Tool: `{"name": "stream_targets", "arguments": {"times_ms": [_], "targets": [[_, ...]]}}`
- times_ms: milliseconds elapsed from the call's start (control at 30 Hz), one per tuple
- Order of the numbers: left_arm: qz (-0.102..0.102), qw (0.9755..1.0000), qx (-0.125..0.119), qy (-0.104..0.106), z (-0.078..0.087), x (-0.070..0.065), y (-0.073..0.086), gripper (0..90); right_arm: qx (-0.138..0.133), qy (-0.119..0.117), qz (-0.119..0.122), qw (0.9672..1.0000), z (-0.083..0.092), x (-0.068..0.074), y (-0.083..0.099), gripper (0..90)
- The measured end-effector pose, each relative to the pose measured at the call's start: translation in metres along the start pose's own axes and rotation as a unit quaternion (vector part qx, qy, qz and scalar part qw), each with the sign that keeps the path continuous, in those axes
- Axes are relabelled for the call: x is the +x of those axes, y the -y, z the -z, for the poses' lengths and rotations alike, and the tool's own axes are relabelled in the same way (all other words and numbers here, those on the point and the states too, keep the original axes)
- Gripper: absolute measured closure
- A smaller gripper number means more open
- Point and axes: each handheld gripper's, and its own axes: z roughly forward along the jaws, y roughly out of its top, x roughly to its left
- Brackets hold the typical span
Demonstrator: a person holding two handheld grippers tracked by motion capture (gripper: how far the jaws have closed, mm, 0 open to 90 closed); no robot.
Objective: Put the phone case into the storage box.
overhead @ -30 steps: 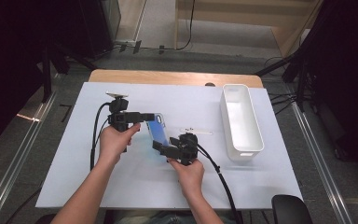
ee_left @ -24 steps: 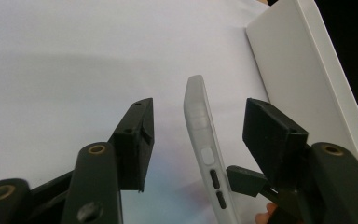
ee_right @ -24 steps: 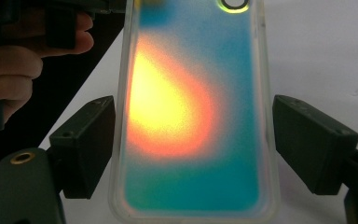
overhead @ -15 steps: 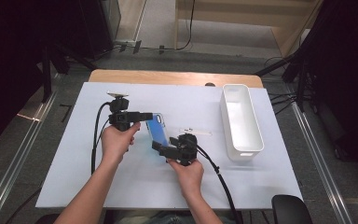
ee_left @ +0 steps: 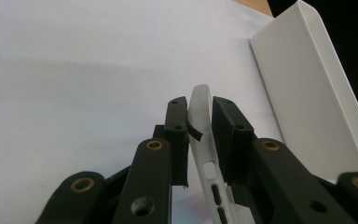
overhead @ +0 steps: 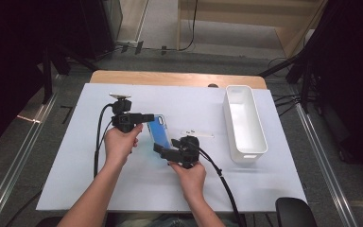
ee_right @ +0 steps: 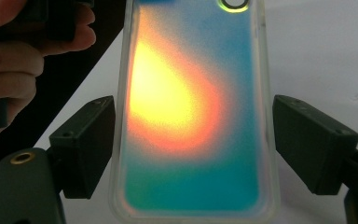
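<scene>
Phone case (overhead: pixel 161 133) held just above mid-tabletop (overhead: pixel 75 170): left gripper (ee_left: pixel 199 122) jaws, just closing, pinch its far edge; right gripper (ee_right: pixel 193 140) jaws clamp its near sides, steadying it between both hands.

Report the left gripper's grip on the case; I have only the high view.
Observer: In the left gripper view, the left gripper has just been closing its jaws, and they pinch the rim of the case, one pad on each side.
Operator: Give me the right gripper.
Observer: In its own view, the right gripper spans the case's width, with pads at both long edges.
Operator: Describe the case's face.
Observer: Teal, with an orange-yellow glow in the middle.
</scene>
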Motion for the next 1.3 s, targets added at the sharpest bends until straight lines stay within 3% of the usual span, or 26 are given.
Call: {"name": "stream_targets", "arguments": {"times_ms": [200,333,667,1100,1200,1300], "targets": [[0.004,1.0,0.001,0.004,-0.0004,0.0002,-0.0004,77.1,-0.002,0.003,0.002,1.0,-0.0003,0.0002,0.0002,15.4],[0.027,0.9994,-0.005,0.022,0.0009,0.0025,-0.0001,78.4,-0.004,0.003,0.008,1.0,-0.0003,0.0003,-0.0001,15.3],[0.038,0.9983,-0.01,0.042,0.0023,0.0038,-0.0005,79.8,-0.008,0.007,0.023,0.9997,-0.0016,0.0,-0.0005,15.1],[0.033,0.9982,-0.006,0.049,0.0042,0.0009,-0.003,80.2,-0.009,0.005,0.027,0.9996,-0.0016,0.0005,-0.0015,14.7],[0.033,0.9981,-0.003,0.052,0.0038,-0.0006,-0.0031,80.3,-0.001,-0.002,0.038,0.9993,-0.0014,-0.003,-0.003,14.3],[0.022,0.9986,0.002,0.047,0.0028,-0.0031,-0.003,80.3,0.007,-0.01,0.039,0.9991,-0.0014,-0.0034,-0.0054,8.7]]}}
